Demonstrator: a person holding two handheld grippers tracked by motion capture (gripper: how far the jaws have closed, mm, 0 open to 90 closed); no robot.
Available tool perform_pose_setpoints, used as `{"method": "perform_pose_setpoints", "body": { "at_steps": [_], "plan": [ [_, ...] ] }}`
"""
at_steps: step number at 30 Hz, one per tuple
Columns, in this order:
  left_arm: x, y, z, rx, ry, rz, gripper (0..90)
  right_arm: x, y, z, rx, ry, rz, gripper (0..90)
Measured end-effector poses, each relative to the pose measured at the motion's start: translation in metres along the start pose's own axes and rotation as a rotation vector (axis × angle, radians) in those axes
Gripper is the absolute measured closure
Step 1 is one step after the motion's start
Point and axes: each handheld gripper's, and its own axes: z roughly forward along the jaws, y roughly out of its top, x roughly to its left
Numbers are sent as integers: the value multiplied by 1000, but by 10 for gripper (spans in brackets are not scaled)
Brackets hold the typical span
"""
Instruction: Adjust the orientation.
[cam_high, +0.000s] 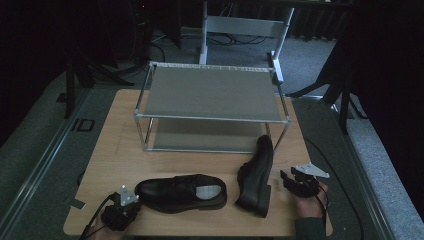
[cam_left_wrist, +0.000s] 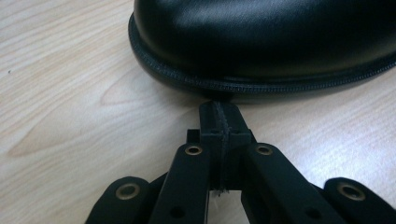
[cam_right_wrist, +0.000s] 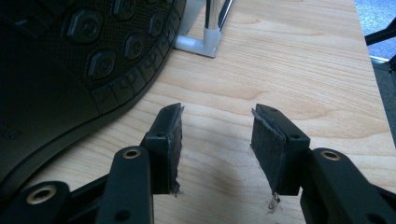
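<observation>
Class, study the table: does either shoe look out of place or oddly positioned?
Yes. The right-hand shoe lies tipped on its side, tread facing the right gripper, while the other shoe stands upright on its sole.

Glossy black shoe (cam_high: 180, 192) with a pale grey insole; second black shoe (cam_high: 256, 180), its sole (cam_right_wrist: 93, 51) patterned with raised hexagonal studs. Black tools (cam_high: 121, 212) (cam_high: 295, 182) bearing grey plates. Light wood-grain bench (cam_high: 115, 150). Silver-framed rack (cam_high: 212, 95) with grey shelves.
</observation>
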Motion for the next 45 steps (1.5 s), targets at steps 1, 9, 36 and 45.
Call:
{"method": "perform_pose_setpoints", "body": {
  "at_steps": [1,9,36,45],
  "plan": [
    [1,2,1,0,0,1,900,0,0,0,0,1,1,524],
    [-9,27,19,-28,-44,95,900,3,2,1,-1,6,-11,524],
    [-55,63,39,-118,-316,203,900,7,3,-3,-12,19,-13,563],
    [-78,77,46,-121,-300,265,900,11,6,-4,-18,27,-23,557]
  ]
}}
